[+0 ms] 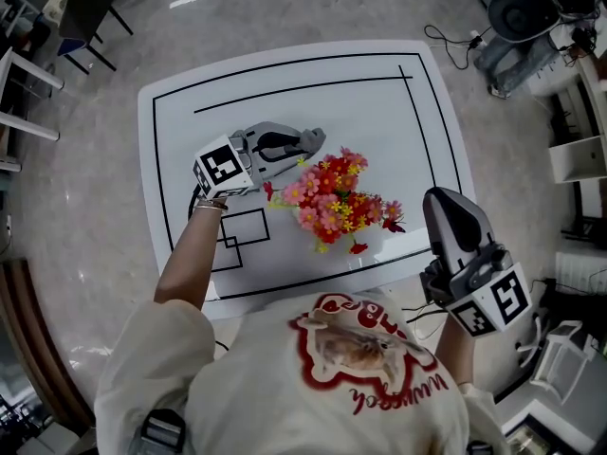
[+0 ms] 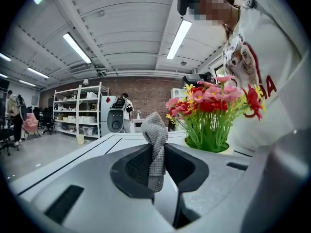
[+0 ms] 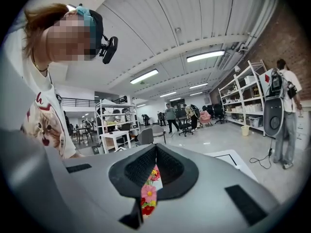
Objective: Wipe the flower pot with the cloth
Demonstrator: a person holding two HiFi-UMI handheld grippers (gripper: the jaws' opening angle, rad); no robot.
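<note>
Left gripper jaws clamped on bunched grey waffle-knit cloth; right gripper jaws together.

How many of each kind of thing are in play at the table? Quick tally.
Hand-held grippers: 2 (left hand-held gripper, right hand-held gripper)
Cloth: 1, clamped in the left one
Flower pot: 1, holding red, pink and yellow flowers
Table: 1
Total: 5
</note>
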